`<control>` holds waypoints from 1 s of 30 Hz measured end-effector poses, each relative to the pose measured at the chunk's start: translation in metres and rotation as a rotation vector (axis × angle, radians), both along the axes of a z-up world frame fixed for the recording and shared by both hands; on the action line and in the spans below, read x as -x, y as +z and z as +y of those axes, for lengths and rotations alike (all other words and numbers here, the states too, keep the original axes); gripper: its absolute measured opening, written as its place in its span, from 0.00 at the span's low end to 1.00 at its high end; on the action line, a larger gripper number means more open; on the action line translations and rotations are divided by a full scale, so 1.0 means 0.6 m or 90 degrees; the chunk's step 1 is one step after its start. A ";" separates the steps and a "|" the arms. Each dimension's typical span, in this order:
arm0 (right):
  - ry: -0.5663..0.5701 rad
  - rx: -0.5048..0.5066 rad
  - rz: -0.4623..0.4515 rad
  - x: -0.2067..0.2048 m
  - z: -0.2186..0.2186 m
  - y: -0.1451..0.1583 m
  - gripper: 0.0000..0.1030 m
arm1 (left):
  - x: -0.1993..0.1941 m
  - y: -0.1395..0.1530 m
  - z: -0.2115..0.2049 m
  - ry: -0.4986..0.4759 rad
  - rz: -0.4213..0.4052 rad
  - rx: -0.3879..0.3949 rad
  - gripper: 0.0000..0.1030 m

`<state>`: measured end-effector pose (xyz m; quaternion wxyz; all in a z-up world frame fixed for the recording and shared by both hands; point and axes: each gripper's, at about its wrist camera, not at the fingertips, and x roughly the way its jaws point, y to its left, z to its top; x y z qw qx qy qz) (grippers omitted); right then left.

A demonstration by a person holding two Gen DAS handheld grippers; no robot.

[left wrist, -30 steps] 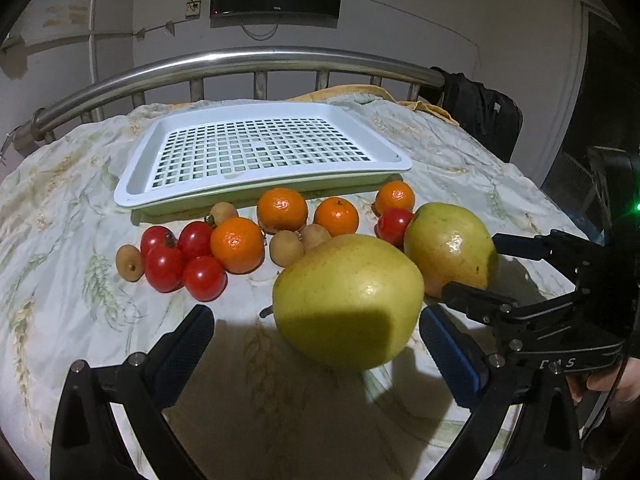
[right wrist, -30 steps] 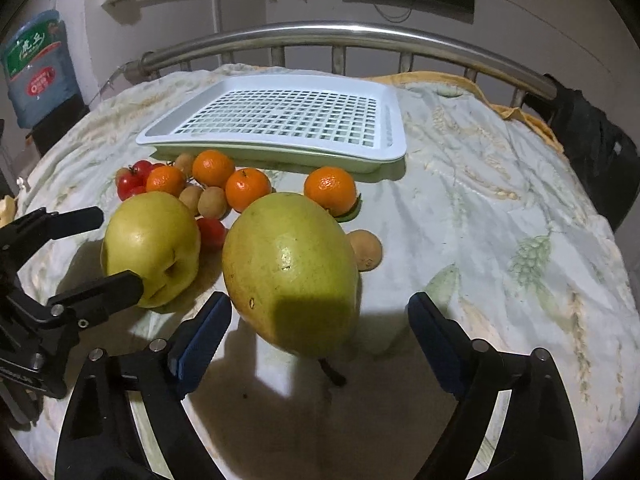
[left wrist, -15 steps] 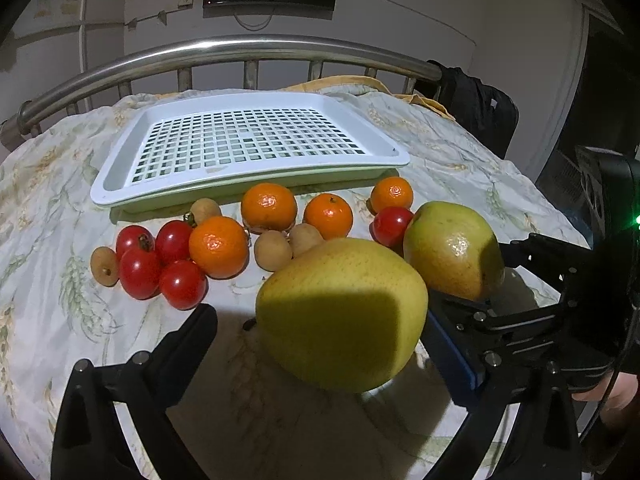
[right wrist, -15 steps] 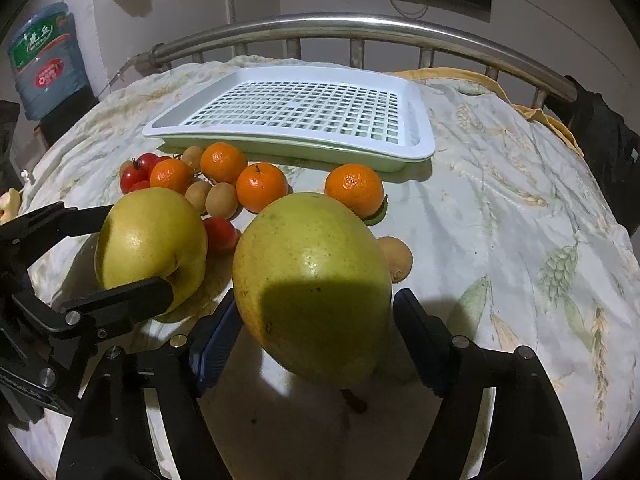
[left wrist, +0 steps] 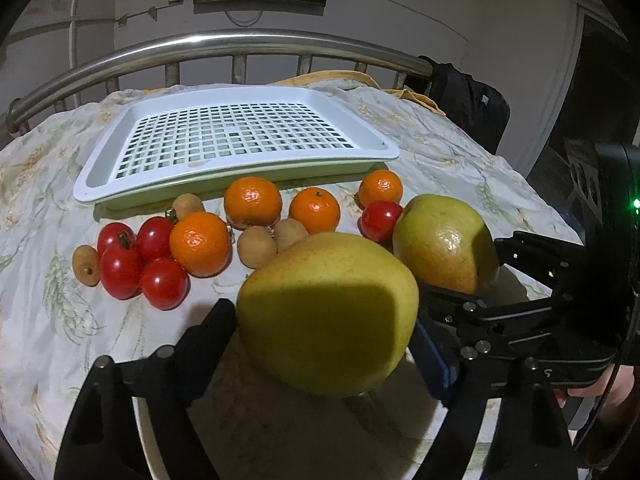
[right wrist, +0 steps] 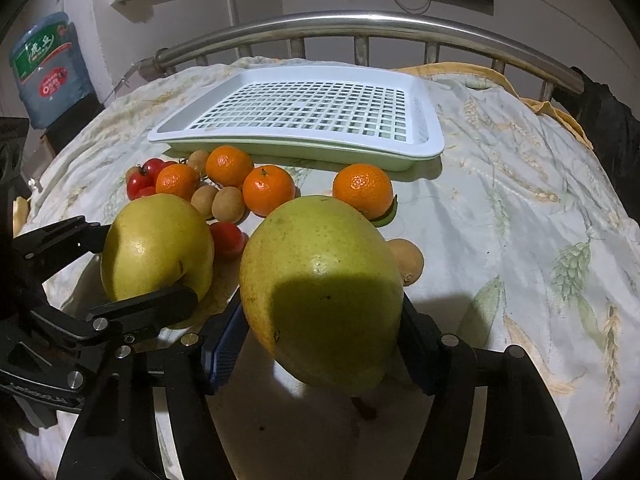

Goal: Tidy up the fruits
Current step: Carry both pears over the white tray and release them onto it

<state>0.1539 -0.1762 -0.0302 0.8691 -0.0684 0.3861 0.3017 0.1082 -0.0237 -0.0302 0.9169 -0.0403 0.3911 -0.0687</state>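
A big yellow-green pear (left wrist: 328,312) sits between the fingers of my left gripper (left wrist: 324,332), whose jaws are closing with both pads against its sides. My right gripper (right wrist: 320,340) is closing too, pads touching a greener pear (right wrist: 320,292). In the left wrist view that second pear (left wrist: 444,240) lies to the right. Both pears rest on the cloth. Behind them lie several mandarins (left wrist: 252,202), cherry tomatoes (left wrist: 120,272) and small brown fruits (left wrist: 256,248). The white perforated tray (left wrist: 92,176) stands beyond them with nothing in it.
A flowered cloth (right wrist: 520,200) covers the round table. A metal rail (left wrist: 240,42) curves behind it. A water bottle (right wrist: 48,68) stands at the far left and a dark bag (left wrist: 464,100) hangs at the back right. One brown fruit (right wrist: 408,260) lies right of the greener pear.
Both grippers have narrowed from wide open until their pads meet the pears. Each pear now fills the space between its fingers. The other fruit and the tray have not moved.
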 end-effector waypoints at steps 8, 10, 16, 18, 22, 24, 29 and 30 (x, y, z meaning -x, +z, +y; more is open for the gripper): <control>-0.001 -0.001 0.000 0.001 0.001 0.000 0.65 | 0.002 0.001 0.000 -0.002 -0.004 -0.004 0.78; -0.003 -0.002 0.000 0.002 0.001 0.001 0.65 | 0.003 0.001 -0.001 -0.002 -0.003 -0.005 0.78; -0.009 -0.022 0.011 0.006 -0.007 0.001 0.64 | 0.009 0.004 0.004 0.000 0.010 0.003 0.78; -0.008 -0.024 0.013 0.009 -0.007 0.002 0.64 | 0.013 0.004 0.005 0.001 0.014 0.006 0.78; -0.012 -0.042 0.027 0.015 -0.013 0.005 0.64 | 0.025 0.009 0.010 -0.001 0.021 0.017 0.78; -0.016 -0.050 0.032 0.018 -0.018 0.011 0.64 | 0.032 0.014 0.012 -0.003 0.018 0.017 0.78; -0.016 -0.110 0.076 0.023 -0.037 0.025 0.64 | 0.053 0.032 0.026 0.002 0.005 0.025 0.78; -0.012 -0.117 0.084 0.026 -0.037 0.025 0.64 | 0.057 0.037 0.030 0.004 -0.001 0.027 0.78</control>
